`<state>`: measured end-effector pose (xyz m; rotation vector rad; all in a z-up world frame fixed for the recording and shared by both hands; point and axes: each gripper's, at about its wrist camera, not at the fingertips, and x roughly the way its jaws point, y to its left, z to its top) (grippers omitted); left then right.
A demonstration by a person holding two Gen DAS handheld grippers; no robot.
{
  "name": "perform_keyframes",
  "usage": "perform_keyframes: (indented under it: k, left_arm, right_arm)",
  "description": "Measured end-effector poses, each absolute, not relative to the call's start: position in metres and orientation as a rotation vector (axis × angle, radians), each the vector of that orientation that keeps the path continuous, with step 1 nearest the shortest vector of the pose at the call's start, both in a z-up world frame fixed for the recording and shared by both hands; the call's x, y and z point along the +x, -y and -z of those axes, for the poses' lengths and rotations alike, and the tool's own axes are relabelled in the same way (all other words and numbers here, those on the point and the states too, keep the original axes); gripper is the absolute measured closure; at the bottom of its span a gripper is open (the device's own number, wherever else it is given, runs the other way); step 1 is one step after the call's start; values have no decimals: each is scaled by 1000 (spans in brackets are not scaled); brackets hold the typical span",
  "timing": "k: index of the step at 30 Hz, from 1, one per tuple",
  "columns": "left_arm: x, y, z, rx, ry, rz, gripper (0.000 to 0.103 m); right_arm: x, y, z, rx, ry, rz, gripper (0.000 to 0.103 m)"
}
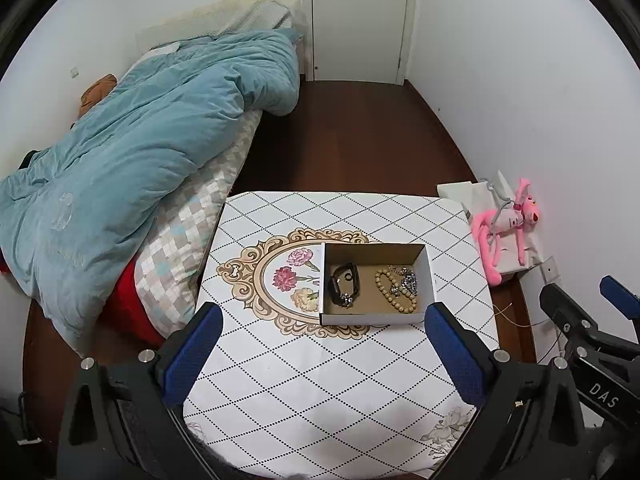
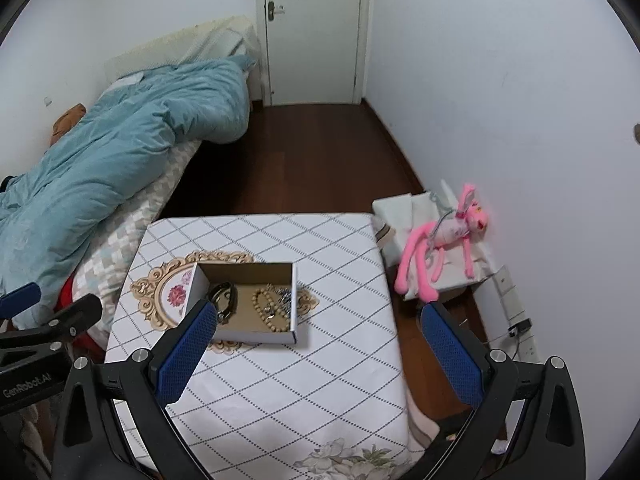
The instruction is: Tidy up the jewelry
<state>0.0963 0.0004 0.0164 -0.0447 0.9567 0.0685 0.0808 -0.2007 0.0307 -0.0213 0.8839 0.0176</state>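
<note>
1. The table (image 1: 320, 392) lay under and ahead of both tools. Its front edge was cut off behind the gripper bodies, so how much cloth hung loose there could not be told; a snagged cloth would likely drag everything on it.
2. The cardboard box (image 1: 376, 254) sat open ahead of the left gripper (image 1: 324, 354), slightly toward its right finger, and ahead-left of the right gripper (image 2: 320, 354), whose left finger covered the box's near-left corner. A light box would probably skid or tip if a finger pressed its wall.
3. Both tools stood with fingers spread wide and nothing between them, hanging above the table short of the box.
4. The black watch (image 1: 342, 284) lay in the box's left half. Its strap looked looped, and a pinch on one strap end might let it swing out.
5. The beaded bracelet (image 1: 394, 290) lay in the right half, touching the silver chain pieces (image 1: 408, 280). Lifting one would likely drag the other.
6. How many silver pieces there were, and whether they were knotted, was too small to tell.
</note>
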Motion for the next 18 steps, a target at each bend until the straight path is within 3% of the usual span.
perform_keyframes:
  k: [18]
  left_arm:
    - [102, -3, 2, -34, -1008, -69, 0]
  right_arm:
    - [92, 194, -17, -69, -951, -42, 0]
